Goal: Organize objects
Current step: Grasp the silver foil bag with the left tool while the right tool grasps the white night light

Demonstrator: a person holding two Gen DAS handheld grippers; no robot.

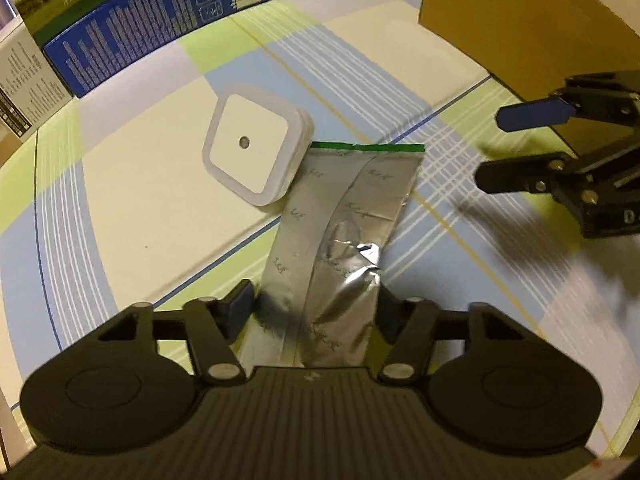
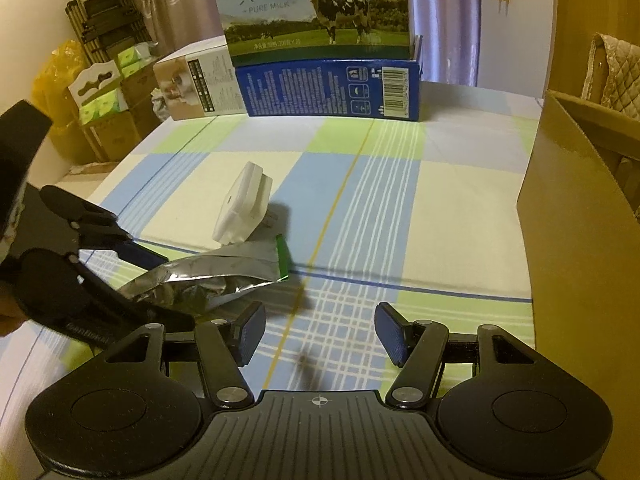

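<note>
Across the checked blue-and-green cloth (image 2: 360,208), you are gripping the crinkled silver foil packet (image 1: 340,240) in your left gripper (image 1: 316,304) while your right gripper (image 2: 320,334) is hanging released, the white square plug-in night light (image 1: 256,152) just ahead, nothing boxed yet.

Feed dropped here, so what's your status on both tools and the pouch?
Left tool shut on foil pouch, lifted off cloth. Right tool open, empty. White plug-in light beside the pouch's far end; cardboard box to the right.
</note>
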